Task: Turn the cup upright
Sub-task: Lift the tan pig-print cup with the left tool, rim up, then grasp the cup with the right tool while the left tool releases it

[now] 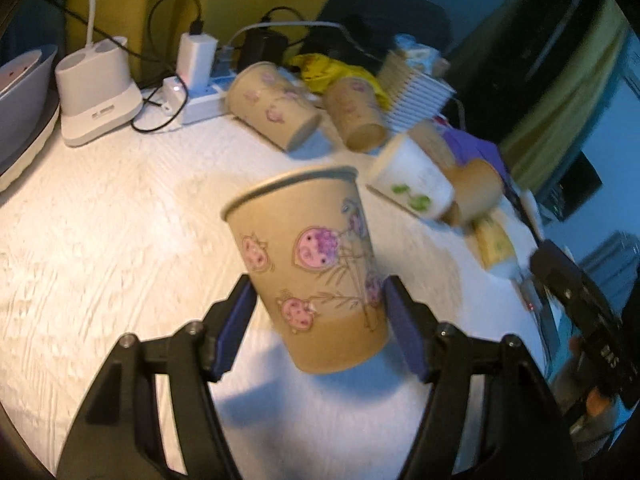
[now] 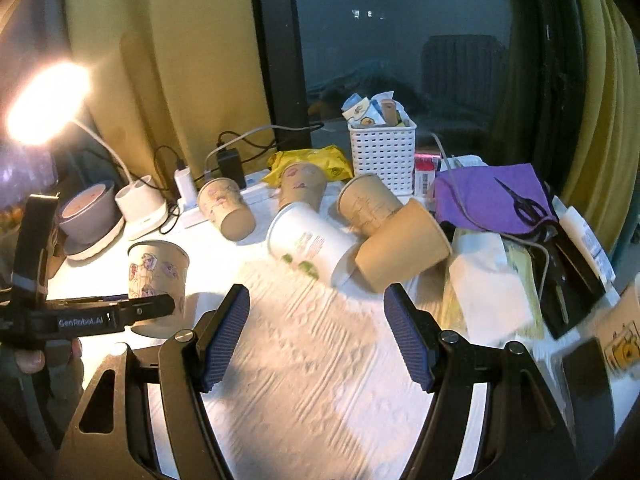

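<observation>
the left hand-held gripper (image 1: 320,312) grips a kraft-paper cup (image 1: 308,264) low on its tapered wall, the ribbed blue pads (image 1: 404,328) pressed against both sides. the cup is mouth up with its rolled rim on top, slightly tilted, printed with pink strawberry-like figures; its base seems just above or barely on the bench (image 1: 120,220), i cannot tell which. in the right wrist view the same cup (image 2: 158,276) stands at the left, with the black arm of the left hand-held gripper (image 2: 100,316) crossing in front of it.

the right hand-held gripper (image 2: 316,332) is spread open with nothing between its ribbed blue pads (image 2: 224,336), over bare bench (image 2: 312,360). the bench surface is white with a raised woven texture.

beyond lie more paper cups on their sides: a white cup with green print (image 2: 310,246) touching a plain brown cup (image 2: 400,246), and behind them three printed kraft cups (image 2: 226,208), loosely clustered. a white lattice plastic basket (image 2: 382,154) stuffed with packets stands at the back, just beside a crumpled yellow bag (image 2: 308,162). a purple cloth (image 2: 488,200) with black scissors (image 2: 524,204) on it lies at the right over papers. a lit desk lamp (image 2: 140,204) with a white base, a power strip with chargers (image 2: 188,184) and a grey bowl (image 2: 86,214) line the left rear edge.

open room lies in the middle and near side of the bench, between the held cup and the fallen ones.
</observation>
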`<state>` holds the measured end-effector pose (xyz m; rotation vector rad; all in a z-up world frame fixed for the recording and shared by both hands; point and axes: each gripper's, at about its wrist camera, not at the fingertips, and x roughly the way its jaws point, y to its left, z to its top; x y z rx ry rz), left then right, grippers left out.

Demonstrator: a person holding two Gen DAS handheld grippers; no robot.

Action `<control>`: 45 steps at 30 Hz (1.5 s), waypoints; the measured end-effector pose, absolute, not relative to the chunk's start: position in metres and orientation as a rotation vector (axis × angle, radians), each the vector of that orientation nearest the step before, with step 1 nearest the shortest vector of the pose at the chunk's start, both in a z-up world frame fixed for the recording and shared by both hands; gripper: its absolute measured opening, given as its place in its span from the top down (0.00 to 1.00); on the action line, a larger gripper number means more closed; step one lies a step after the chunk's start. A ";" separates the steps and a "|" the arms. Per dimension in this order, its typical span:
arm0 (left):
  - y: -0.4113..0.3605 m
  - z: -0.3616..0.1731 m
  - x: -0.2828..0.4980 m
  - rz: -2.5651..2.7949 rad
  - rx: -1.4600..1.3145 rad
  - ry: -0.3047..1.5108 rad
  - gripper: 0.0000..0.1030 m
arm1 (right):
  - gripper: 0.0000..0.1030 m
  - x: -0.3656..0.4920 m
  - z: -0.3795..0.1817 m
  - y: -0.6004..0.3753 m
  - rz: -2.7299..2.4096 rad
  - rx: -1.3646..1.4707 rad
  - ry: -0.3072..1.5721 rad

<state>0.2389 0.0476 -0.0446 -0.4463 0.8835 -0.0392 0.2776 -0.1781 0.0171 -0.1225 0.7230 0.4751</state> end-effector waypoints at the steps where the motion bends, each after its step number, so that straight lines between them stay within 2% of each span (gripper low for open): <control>1: 0.043 -0.042 0.230 -0.055 -0.439 0.878 0.35 | 0.29 0.271 0.018 -0.178 0.477 -0.120 0.724; 12: 0.010 -0.027 0.165 -0.139 -0.290 0.795 0.35 | 0.29 0.221 0.016 -0.179 0.465 -0.102 0.745; 27: -0.019 -0.037 0.083 -0.210 -0.203 0.718 0.35 | 0.29 0.153 0.011 -0.193 0.475 -0.071 0.748; 45: -0.045 -0.050 0.020 -0.240 -0.068 0.585 0.35 | 0.27 0.091 0.003 -0.159 0.798 0.004 0.861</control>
